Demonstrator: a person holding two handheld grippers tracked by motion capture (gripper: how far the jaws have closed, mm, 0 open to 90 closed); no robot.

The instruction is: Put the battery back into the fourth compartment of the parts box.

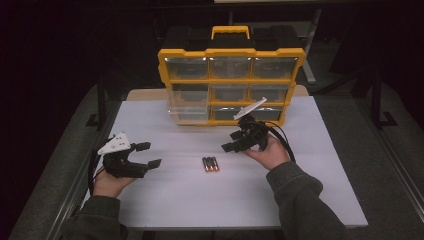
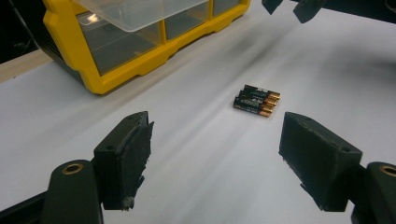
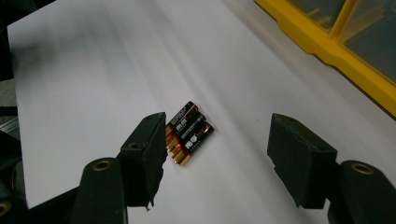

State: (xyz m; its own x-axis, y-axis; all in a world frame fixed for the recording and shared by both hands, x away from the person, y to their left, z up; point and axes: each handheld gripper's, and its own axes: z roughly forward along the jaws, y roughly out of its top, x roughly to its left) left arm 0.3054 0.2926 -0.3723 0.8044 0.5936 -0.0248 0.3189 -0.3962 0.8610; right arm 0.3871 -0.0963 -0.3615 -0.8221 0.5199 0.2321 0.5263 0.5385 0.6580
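Dark surroundings frame a white desk (image 1: pixel 165 200) that carries a yellow organizer case (image 1: pixel 231 80) standing upright at its far edge, with clear-fronted drawers in three rows. One clear drawer (image 1: pixel 187 112) at the lower left of the case is pulled part-way out; in the left gripper view it projects over the yellow frame. Three batteries (image 1: pixel 210 164) lie side by side, touching one another, on the bare desk near its middle, in front of the case and well apart from it. Left tool (image 1: pixel 145 154) sits low over the desk on the person's left, held in the left hand (image 1: pixel 107 182), with its jaws spread wide and nothing between them; the batteries lie ahead of it at some distance. Right tool (image 1: pixel 236 140) is held in the right hand (image 1: pixel 272 152) between the batteries and the case, tilted down toward the desk. Its jaws are also spread wide and hold nothing. In the right gripper view the batteries lie just beyond the left-hand jaw, partly hidden by its tip, and not between the two pads. Whether that jaw touches them cannot be told.
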